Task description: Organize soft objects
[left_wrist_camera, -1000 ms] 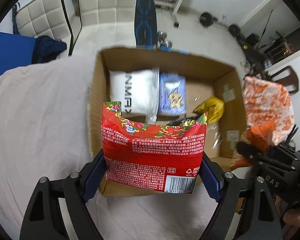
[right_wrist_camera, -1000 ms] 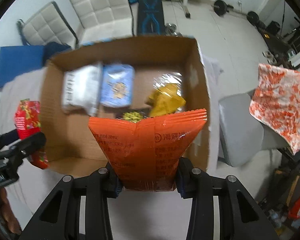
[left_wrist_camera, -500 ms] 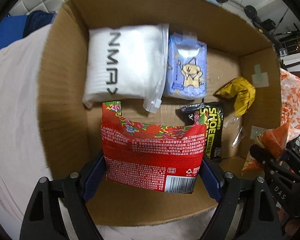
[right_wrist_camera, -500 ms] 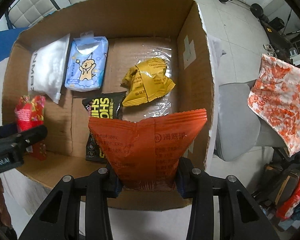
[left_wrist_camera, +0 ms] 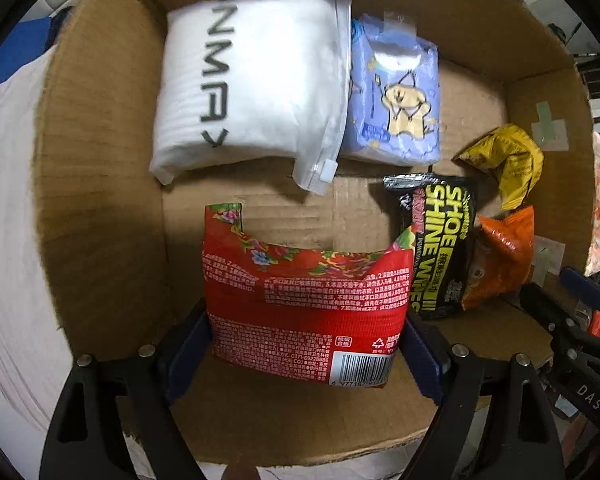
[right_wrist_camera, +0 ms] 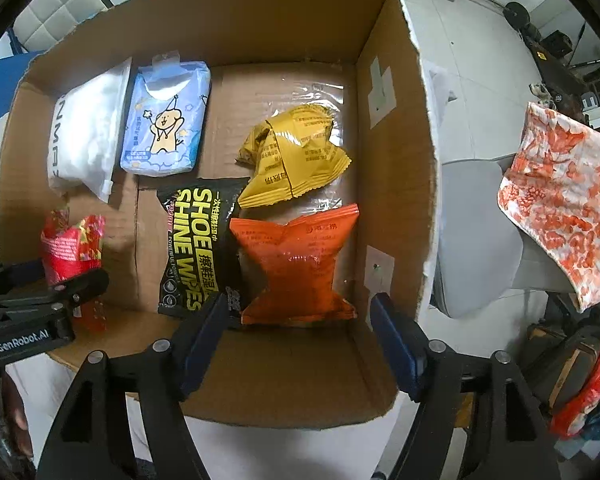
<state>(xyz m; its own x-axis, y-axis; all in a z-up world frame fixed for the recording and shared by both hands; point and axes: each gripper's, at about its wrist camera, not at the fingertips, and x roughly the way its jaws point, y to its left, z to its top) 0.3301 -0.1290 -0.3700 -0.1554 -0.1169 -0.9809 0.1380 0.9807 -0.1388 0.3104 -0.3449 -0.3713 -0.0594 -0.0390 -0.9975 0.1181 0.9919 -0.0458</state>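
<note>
We look down into the cardboard box (right_wrist_camera: 392, 128), its floor already holding five packs. Largest is the white zip bag (left_wrist_camera: 252, 80) at the far left corner, its long side running toward the back wall; the blue tissue pack (right_wrist_camera: 166, 118) lies just beside it, lengthwise the same way. The black wipes pack (right_wrist_camera: 196, 244) lies near the middle, its lettering running along its length toward the near wall, and the crumpled yellow packet (right_wrist_camera: 296, 156) sits askew beyond it.

Our left claw (left_wrist_camera: 306, 344) is clenched on the red packet (left_wrist_camera: 304, 300) — both blue pads press its sides, the pack held upright inside the box with its torn top toward the back wall and its barcode nearest us. Our right claw (right_wrist_camera: 300, 340) has just been opening; its pads stand clear on either side of the orange packet (right_wrist_camera: 296, 264), which lies released on the box floor touching the black pack.

Only the right view shows the orange patterned cloth (right_wrist_camera: 560, 216) outside the box.
</note>
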